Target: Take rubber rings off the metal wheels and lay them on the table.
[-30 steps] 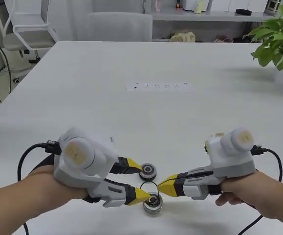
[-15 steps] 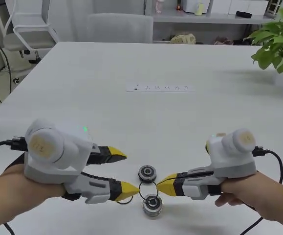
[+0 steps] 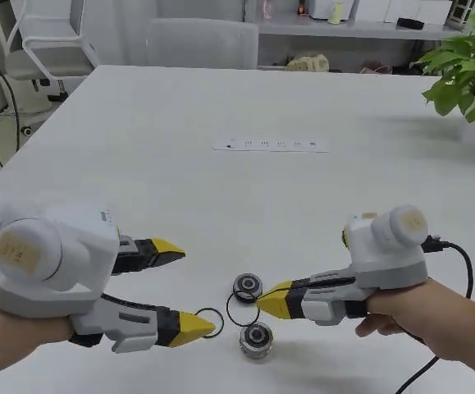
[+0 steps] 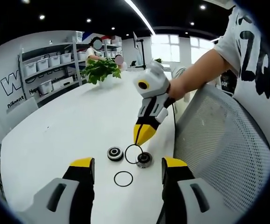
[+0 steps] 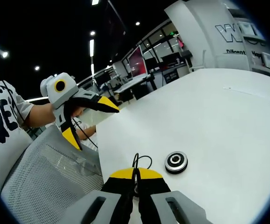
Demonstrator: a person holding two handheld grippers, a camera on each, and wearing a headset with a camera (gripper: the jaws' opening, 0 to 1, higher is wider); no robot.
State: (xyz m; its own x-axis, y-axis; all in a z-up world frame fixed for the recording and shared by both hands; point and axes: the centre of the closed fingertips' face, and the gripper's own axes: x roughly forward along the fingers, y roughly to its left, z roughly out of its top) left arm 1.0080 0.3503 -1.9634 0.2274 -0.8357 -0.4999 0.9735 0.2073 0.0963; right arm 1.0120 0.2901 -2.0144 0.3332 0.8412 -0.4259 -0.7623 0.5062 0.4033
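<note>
Two metal wheels [image 3: 247, 286] sat close together on the bench [image 3: 262, 189]. I had the right tool [image 3: 263, 300] clamped on one rubber ring [image 3: 243, 309] between them. The left tool [image 3: 194, 289] stood open, a second ring [image 3: 208, 322] lying beside its tip.

You have two small round metal wheels lying flat, hub up and close together, near your edge of the table [image 3: 319, 189]. The farther wheel [image 3: 247, 286] shows a dark band round its rim; the nearer wheel [image 3: 256, 338] looks bare silver. The loose ring [image 3: 207, 322], thin black rubber, lies flat on the table just left of the nearer wheel. The second ring [image 3: 243, 309] is pinched in the closed tips of your right gripper [image 3: 262, 302], between the two wheels.
</note>
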